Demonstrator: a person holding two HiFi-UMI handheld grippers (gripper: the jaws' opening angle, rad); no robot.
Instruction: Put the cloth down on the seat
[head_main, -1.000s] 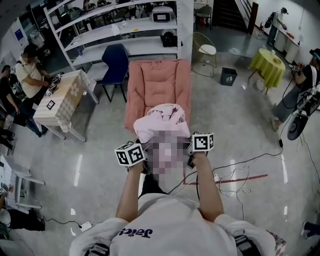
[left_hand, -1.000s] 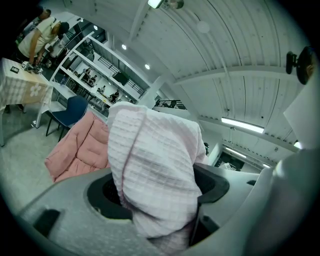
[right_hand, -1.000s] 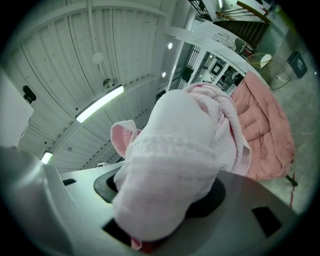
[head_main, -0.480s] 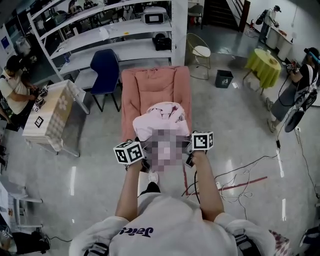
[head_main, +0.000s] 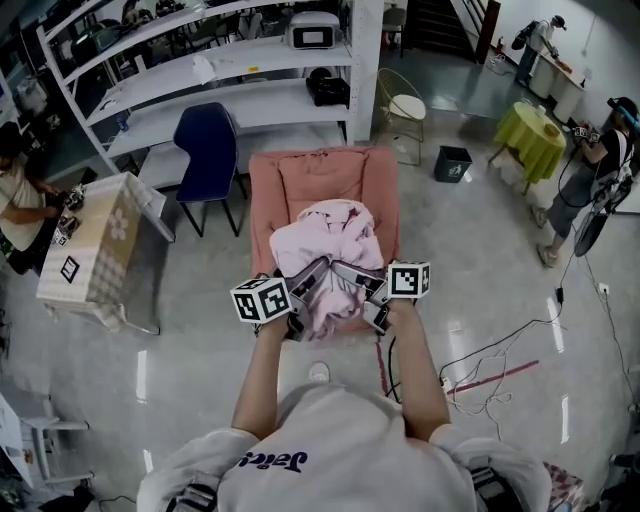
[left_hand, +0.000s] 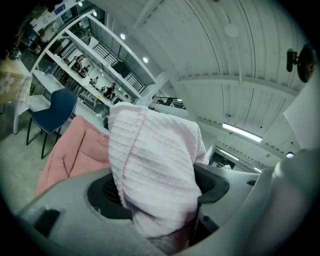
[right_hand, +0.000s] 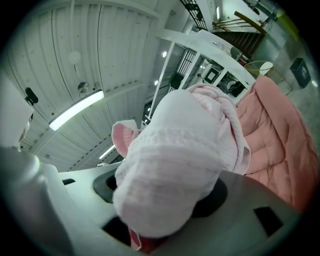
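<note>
A crumpled pale pink cloth (head_main: 325, 245) hangs bunched between both grippers, held up over the front of a salmon-pink padded seat (head_main: 320, 175). In the head view my left gripper (head_main: 300, 292) grips its lower left part and my right gripper (head_main: 365, 290) its lower right part. The left gripper view shows the cloth (left_hand: 150, 165) pinched between the jaws, with the seat (left_hand: 70, 150) behind it at left. In the right gripper view the cloth (right_hand: 180, 160) fills the jaws and the seat (right_hand: 280, 135) lies at right. I cannot tell whether the cloth touches the seat.
A blue chair (head_main: 205, 140) and a table with a patterned cover (head_main: 85, 245) stand left of the seat. White shelves (head_main: 240, 60) run behind it. A wire chair (head_main: 405, 105), black bin (head_main: 453, 163), yellow-green table (head_main: 540, 135) and a person (head_main: 600, 160) are at right. Cables (head_main: 480, 370) trail on the floor.
The person has stepped closer to the seat. The cloth, still held by both grippers, now hangs farther over the seat's front and shows more fully.
</note>
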